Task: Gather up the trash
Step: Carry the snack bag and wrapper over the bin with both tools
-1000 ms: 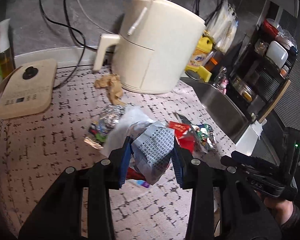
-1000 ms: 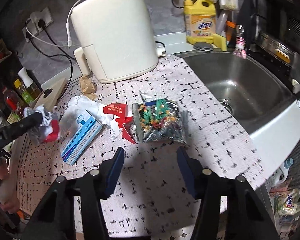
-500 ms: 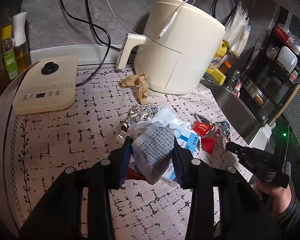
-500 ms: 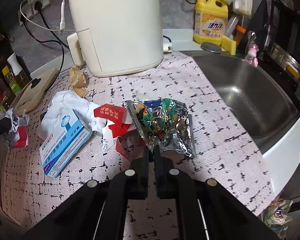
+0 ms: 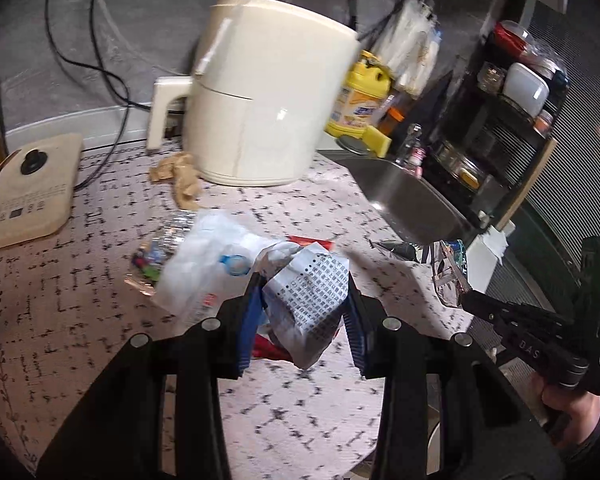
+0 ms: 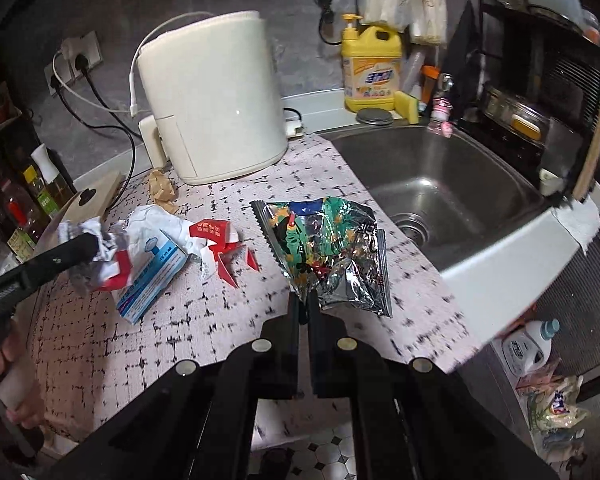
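Note:
My left gripper (image 5: 304, 308) is shut on a crumpled printed paper wad (image 5: 308, 304) with red scraps under it, held above the counter; it also shows in the right wrist view (image 6: 96, 248). My right gripper (image 6: 305, 306) is shut on the near edge of a shiny foil snack bag (image 6: 328, 248) and lifts it off the counter; the bag shows in the left wrist view (image 5: 444, 276). On the counter lie a blue and white box (image 6: 152, 276), white crumpled plastic (image 5: 208, 256), torn red packaging (image 6: 220, 240) and a brown paper scrap (image 6: 162, 190).
A cream air fryer (image 6: 208, 100) stands at the back of the patterned counter mat (image 6: 220, 320). A steel sink (image 6: 440, 184) lies to the right, with a yellow detergent bottle (image 6: 370, 68) behind it. A beige board with a knob (image 5: 28, 188) lies at the left, with bottles (image 6: 36, 196) beside it.
My right gripper has shut on the foil bag's edge and lifted it toward me. My left gripper still holds the paper wad and has swung slightly.

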Demonstrator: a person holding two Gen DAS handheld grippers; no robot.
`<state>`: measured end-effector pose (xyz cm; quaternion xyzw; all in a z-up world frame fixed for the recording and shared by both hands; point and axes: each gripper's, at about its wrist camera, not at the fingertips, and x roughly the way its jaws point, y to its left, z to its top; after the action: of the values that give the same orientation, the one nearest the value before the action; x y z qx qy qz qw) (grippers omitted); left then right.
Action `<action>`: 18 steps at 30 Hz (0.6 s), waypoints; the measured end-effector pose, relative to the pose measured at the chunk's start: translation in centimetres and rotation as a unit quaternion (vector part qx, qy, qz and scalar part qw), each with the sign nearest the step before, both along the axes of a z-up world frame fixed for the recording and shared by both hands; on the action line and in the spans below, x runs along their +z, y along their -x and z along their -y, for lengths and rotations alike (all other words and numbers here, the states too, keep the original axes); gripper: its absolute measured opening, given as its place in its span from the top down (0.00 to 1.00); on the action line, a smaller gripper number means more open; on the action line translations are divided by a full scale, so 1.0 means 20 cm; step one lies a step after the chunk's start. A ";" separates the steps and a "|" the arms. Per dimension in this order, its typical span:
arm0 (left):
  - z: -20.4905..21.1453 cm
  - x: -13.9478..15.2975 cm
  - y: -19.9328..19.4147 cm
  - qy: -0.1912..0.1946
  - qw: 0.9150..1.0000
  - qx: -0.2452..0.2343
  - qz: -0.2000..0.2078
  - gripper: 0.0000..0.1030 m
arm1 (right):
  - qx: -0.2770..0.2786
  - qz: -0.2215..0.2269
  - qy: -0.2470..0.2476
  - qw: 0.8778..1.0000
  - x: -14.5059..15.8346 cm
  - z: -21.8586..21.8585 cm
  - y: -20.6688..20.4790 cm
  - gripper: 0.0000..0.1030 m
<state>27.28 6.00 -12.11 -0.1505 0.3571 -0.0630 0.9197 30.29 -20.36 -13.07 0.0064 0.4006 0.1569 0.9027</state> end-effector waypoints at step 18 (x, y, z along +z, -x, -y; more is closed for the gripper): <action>0.76 0.02 0.15 0.008 0.991 -0.131 -0.008 0.62 | -0.109 -0.012 -0.009 0.994 0.04 0.71 0.54 0.96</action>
<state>24.23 -9.22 -11.69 -0.1098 0.3807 -0.1847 0.8994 19.42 -34.56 -12.19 0.0596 0.4066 0.0614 0.9096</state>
